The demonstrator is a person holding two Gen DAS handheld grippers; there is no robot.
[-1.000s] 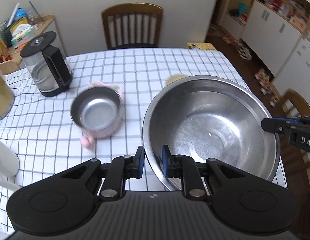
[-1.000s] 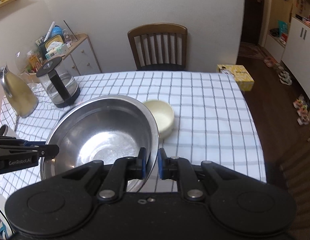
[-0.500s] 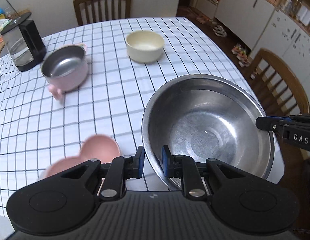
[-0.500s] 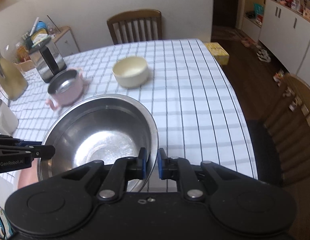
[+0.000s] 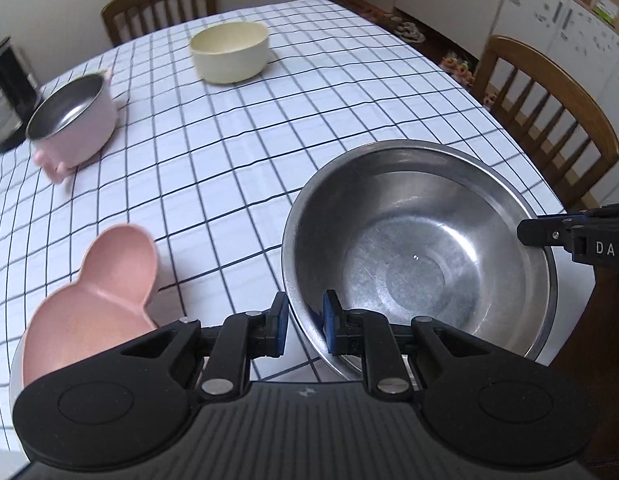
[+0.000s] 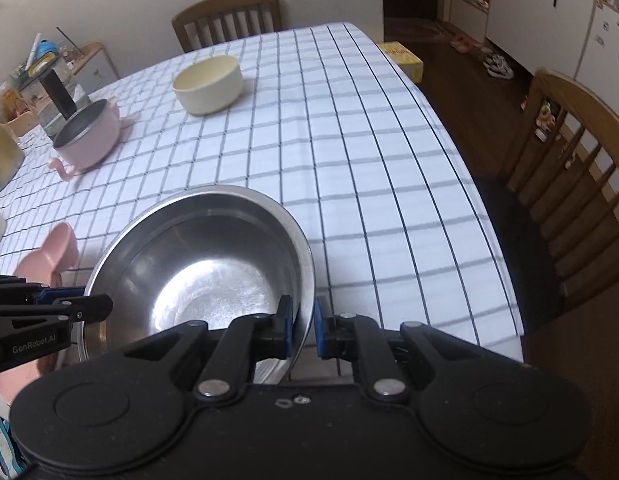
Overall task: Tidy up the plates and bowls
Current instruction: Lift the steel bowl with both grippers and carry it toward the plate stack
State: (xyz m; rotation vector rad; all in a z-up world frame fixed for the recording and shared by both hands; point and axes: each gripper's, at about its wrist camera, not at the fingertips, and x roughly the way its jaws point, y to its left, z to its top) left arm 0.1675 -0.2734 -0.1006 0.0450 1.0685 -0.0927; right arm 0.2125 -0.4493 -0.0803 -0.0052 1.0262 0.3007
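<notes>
- Tongs: left tongs (image 5: 305,322) and right tongs (image 6: 300,330) each clamp opposite rims of the large round stainless-steel bowl (image 5: 421,248).
- Pink rabbit-shaped plastic dish (image 5: 93,292) lies just beside it on the checked worktop (image 5: 293,112).

Silver steel bowl (image 5: 421,248), cream bowl (image 5: 229,52), pink dish (image 5: 93,292), black-checked white tablecloth (image 5: 269,120)

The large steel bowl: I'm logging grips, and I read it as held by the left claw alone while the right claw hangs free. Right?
Not quite. The large steel bowl is held by both: the left claw pinches one side of the rim, and the right wrist view shows the right claw clamped on the opposite side.
</notes>
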